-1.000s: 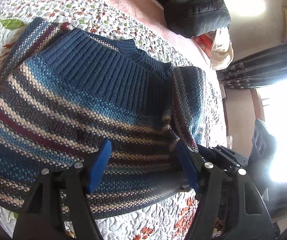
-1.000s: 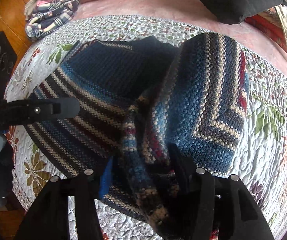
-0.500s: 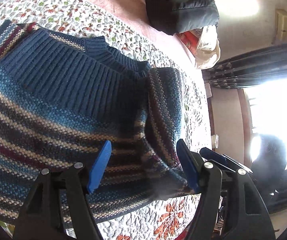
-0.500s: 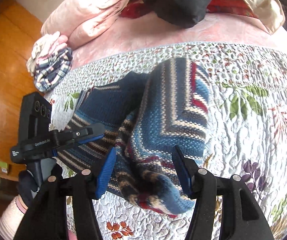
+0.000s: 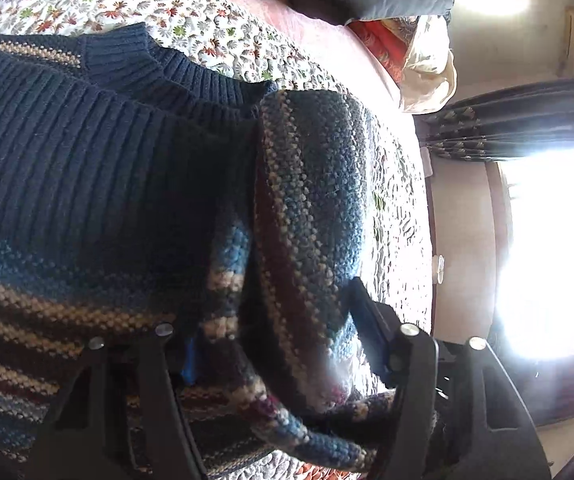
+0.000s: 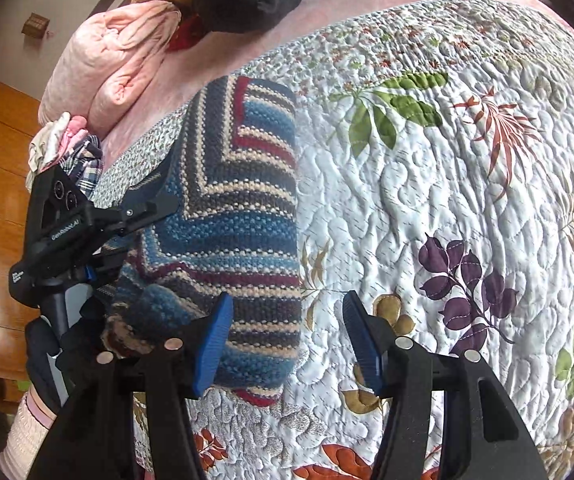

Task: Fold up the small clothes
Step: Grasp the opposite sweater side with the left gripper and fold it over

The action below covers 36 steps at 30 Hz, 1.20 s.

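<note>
A: Sweater (image 6: 243, 216) lies on quilt (image 6: 447, 184), side folded in. Right gripper (image 6: 287, 344) released, empty.
B: Left gripper (image 5: 275, 328) straddles fold; grip unclear. Press crease flat, edges aligned.

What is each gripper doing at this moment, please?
Left gripper: open, fingers straddling the striped sweater.
Right gripper: open, holding nothing.

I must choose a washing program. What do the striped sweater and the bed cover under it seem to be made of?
Sweater: probably wool or acrylic yarn, matte and slightly fuzzy; thick knit stitches and a ribbed dark blue collar show this. Bed cover: probably cotton, printed with leaves and flowers; puckered stitch lines suggest a padded quilt. The exact fibres cannot be told.
</note>
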Available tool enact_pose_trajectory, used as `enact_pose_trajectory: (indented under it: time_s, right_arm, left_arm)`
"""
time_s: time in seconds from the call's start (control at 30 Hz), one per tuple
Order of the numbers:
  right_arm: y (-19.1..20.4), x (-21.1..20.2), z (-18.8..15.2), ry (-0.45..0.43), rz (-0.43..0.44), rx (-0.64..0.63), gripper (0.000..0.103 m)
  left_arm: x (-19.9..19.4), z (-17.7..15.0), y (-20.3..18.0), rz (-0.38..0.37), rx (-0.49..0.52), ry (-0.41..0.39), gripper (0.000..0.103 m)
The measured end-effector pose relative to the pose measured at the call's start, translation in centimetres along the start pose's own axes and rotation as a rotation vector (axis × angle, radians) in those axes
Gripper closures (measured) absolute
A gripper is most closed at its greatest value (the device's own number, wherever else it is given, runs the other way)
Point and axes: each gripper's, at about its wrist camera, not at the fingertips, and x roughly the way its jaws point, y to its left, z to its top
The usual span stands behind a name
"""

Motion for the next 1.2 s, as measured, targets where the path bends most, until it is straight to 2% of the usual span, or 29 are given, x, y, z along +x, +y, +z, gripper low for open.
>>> enact_pose_trajectory:
  time_s: [0.03, 0.07, 0.1, 0.2, 0.37, 0.5, 0.9, 1.03, 1.2]
  right_arm:
    - [-0.1, 0.1, 0.0, -0.001, 0.0, 0.006, 0.045]
    - [-0.3, 0.0, -0.2, -0.003, 0.0, 0.01, 0.045]
    - [-0.4, 0.0, -0.3, -0.005, -0.002, 0.014, 0.045]
    - [-0.5, 0.0, -0.7, 0.0, 0.002, 0.026, 0.045]
    - [0.3, 0.2, -0.9, 0.002, 0.011, 0.019, 0.045]
    - [1.9, 0.9, -0.8, 0.011, 0.034, -0.004, 0.045]
    - [9.4, 5.2, -1.1, 0.073, 0.156, -0.099, 0.045]
    - [11.6, 6.9, -1.6, 0.107, 0.187, -0.116, 0.045]
    - [13.0, 8.8, -2.2, 0.148, 0.213, -0.108, 0.045]
  left_arm:
    - [0.1, 0.0, -0.2, 0.002, 0.0, -0.009, 0.062]
    - [-0.1, 0.0, -0.4, 0.007, 0.002, -0.018, 0.075]
    - [-0.3, -0.1, -0.5, 0.008, 0.007, -0.026, 0.081]
    - [-1.9, -0.6, -1.3, 0.004, 0.045, -0.075, 0.087]
    - [-6.7, -1.5, -1.7, -0.053, 0.098, -0.168, 0.088]
    - [-10.6, -1.3, -0.4, -0.075, 0.111, -0.201, 0.088]
    - [-20.7, 0.3, 6.3, -0.007, 0.071, -0.307, 0.089]
    - [-22.8, 0.7, 8.6, 0.016, 0.057, -0.3, 0.089]
    - [-23.5, 0.9, 11.6, 0.031, 0.03, -0.279, 0.089]
